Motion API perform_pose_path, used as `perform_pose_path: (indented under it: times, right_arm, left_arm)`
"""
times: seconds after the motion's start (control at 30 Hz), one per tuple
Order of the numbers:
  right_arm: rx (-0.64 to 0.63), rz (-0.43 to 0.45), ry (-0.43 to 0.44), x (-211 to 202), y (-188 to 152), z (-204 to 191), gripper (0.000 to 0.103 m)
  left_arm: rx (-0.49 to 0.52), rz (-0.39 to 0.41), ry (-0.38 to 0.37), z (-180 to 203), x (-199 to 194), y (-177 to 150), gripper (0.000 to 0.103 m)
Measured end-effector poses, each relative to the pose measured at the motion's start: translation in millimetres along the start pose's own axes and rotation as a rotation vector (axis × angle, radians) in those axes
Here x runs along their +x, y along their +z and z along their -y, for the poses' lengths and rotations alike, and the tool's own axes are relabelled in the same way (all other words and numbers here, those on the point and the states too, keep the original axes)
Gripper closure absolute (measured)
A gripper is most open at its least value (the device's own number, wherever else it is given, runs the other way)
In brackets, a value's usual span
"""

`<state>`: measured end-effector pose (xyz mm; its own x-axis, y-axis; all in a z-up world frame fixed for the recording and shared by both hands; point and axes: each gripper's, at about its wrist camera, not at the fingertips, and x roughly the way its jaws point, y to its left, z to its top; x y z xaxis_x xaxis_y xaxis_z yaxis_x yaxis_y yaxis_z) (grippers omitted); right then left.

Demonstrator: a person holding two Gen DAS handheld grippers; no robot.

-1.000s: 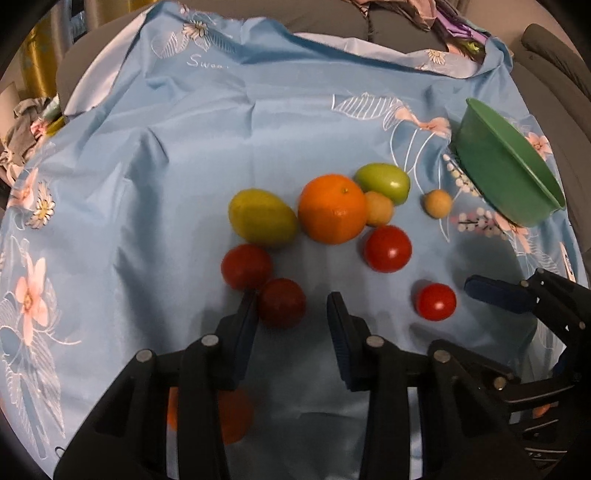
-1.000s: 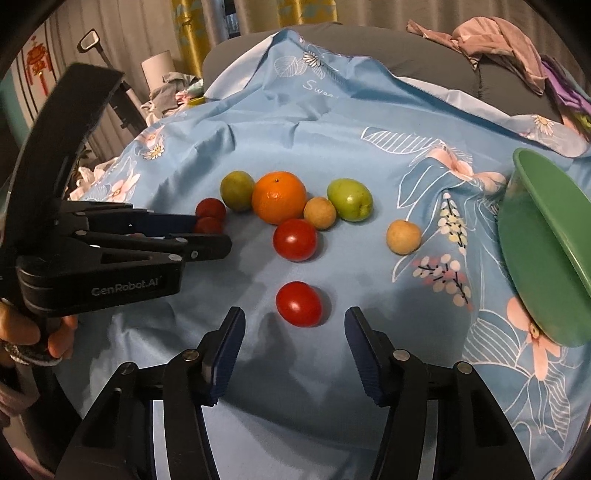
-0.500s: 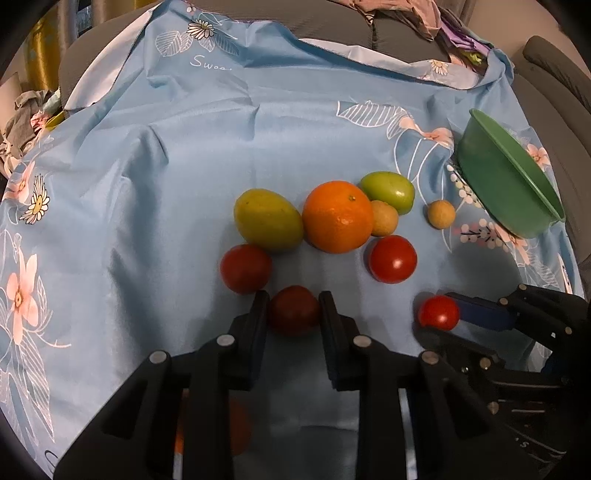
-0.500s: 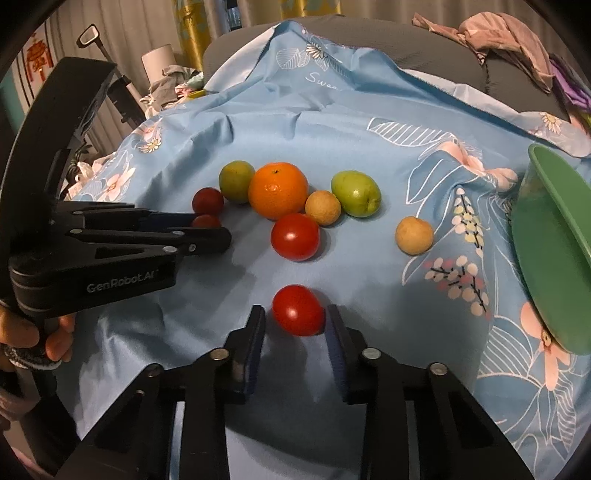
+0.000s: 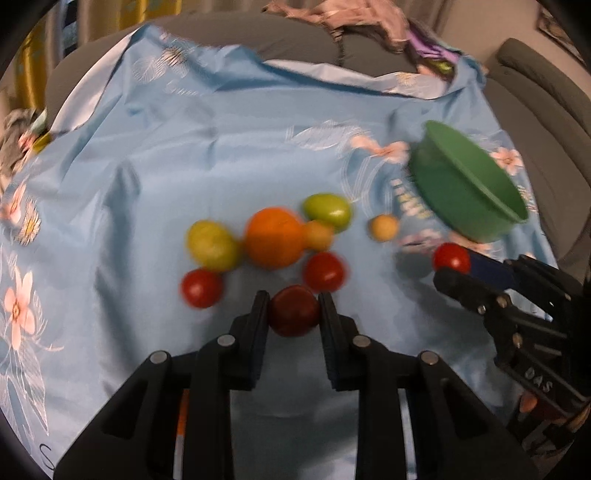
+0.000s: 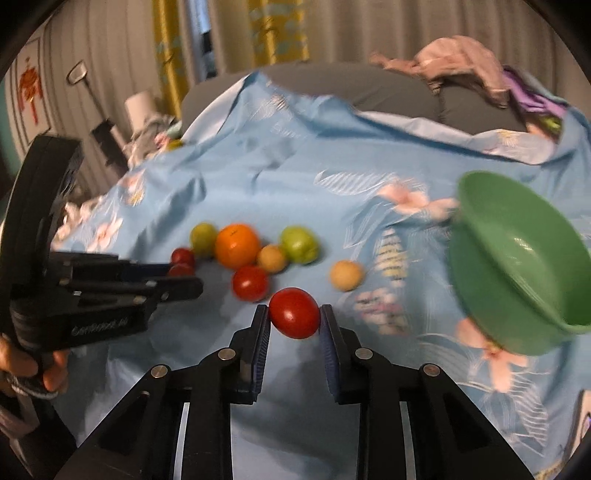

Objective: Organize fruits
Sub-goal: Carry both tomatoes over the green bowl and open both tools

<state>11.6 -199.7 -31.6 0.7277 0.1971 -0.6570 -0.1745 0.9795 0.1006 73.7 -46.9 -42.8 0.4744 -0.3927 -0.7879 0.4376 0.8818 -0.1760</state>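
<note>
The left gripper (image 5: 294, 312) has its jaws closed in on a dark red tomato (image 5: 293, 311), both pads pressed to its sides, just in front of the fruit cluster. The right gripper (image 6: 294, 319) has its jaws narrowed onto a bright, glossy red tomato (image 6: 294, 313), gripped the same way and near the green bowl (image 6: 517, 273).

Behind them sit the loose fruits: a big orange (image 5: 274, 237) in the middle, a yellow-green fruit (image 5: 211, 244) touching its left, a green one (image 5: 327, 211) behind its right, a small tan fruit (image 5: 318, 235) tucked between, another small tan one (image 5: 384, 228) off alone toward the bowl, and two more red tomatoes (image 5: 201, 288) (image 5: 324, 272) in front.

Both views are motion-blurred, so skins and stems are hard to read. In the right wrist view the left gripper's black frame hides part of the dark tomato.

Everything lies on a pale blue floral cloth (image 5: 184, 166), creased, spread over something grey and padded. The bowl rests tilted on it. Crumpled clothes (image 6: 458, 62) are heaped at the back, yellow curtains (image 6: 277, 29) beyond.
</note>
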Motion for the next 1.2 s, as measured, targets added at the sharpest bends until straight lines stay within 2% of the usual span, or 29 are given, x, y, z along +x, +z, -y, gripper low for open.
perform_pose_path:
  times: [0.27,0.43,0.6,0.7,0.93,1.0,1.07,1.13,1.2]
  right_arm:
    - [0.094,0.114,-0.139,-53.9,4.8,57.9,0.075]
    - [0.132,0.119,-0.203,-67.7,7.2,94.5,0.075]
    - [0.154,0.097,-0.235,-62.4,12.0,121.6,0.075]
    - [0.152,0.07,-0.255,-56.0,12.2,134.1,0.075]
    - [0.139,0.01,-0.257,-41.3,8.4,147.8,0.075]
    - [0.15,-0.001,-0.251,-38.4,7.9,150.5,0.075]
    - [0.16,-0.006,-0.247,-37.3,6.0,152.9,0.074]
    - [0.168,-0.006,-0.243,-37.8,4.9,154.3,0.075]
    - [0.176,-0.004,-0.233,-40.5,4.2,155.2,0.075]
  left_arm:
    - [0.103,0.068,-0.109,70.1,-1.9,36.5,0.077]
    - [0.169,0.095,-0.192,122.8,10.1,63.2,0.076]
    - [0.207,0.112,-0.252,162.4,29.1,89.7,0.076]
    - [0.227,0.099,-0.24,181.0,49.5,105.7,0.076]
    - [0.24,0.033,-0.208,197.2,81.3,113.3,0.076]
    - [0.24,0.025,-0.204,197.9,85.6,114.1,0.07]
    - [0.238,0.028,-0.202,197.0,85.7,113.3,0.056]
    - [0.236,0.044,-0.194,195.9,83.6,112.9,0.048]
    - [0.226,0.067,-0.188,192.1,77.1,114.3,0.047]
